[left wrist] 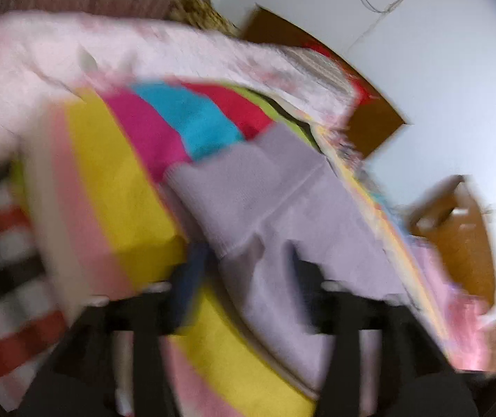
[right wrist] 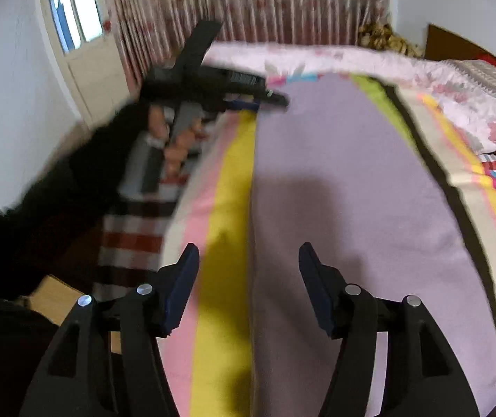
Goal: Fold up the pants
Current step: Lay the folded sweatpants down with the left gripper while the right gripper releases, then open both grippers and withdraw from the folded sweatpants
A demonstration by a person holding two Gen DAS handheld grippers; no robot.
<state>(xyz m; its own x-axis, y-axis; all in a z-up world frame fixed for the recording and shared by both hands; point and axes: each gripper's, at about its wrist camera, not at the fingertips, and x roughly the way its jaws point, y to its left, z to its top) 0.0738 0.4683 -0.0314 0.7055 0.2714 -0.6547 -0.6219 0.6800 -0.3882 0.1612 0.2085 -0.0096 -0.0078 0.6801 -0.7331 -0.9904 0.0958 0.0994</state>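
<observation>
Pants (right wrist: 352, 208): lying flat and long on the striped sheet (right wrist: 223, 215), running away ahead of the right gripper's fingers, lilac cloth filling the gap between them and spreading past the right-hand finger.
Right gripper (right wrist: 248, 292): hovering over the near end of the pants, fingers standing wide apart, nothing between the pads; its shadow is falling on the cloth just ahead.
Right fingertips (right wrist: 187, 271): the left-hand one is sitting over the yellow stripe of the sheet, the other over the lilac fabric.
Left gripper (left wrist: 248, 288): badly blurred in its own view; the fingers are looking well apart, with lilac cloth draping over and around the right-hand one. Whether either pad is pressing the cloth, I cannot tell.
Left gripper from the right wrist view (right wrist: 276, 99): reaching in at the far end of the pants, its tip touching or just over the far edge of the cloth, a bare hand (right wrist: 175, 139) in a dark sleeve gripping the handle.
Pants in the left wrist view (left wrist: 282, 208): bunching up right ahead of the fingers, a seam running across the fabric.
Quilt (left wrist: 109, 52): pink and white, lying heaped beyond the pants, farther out than both sets of fingers.
Curtain (right wrist: 248, 0): hanging behind the bed, beside a white door (right wrist: 77, 34).
</observation>
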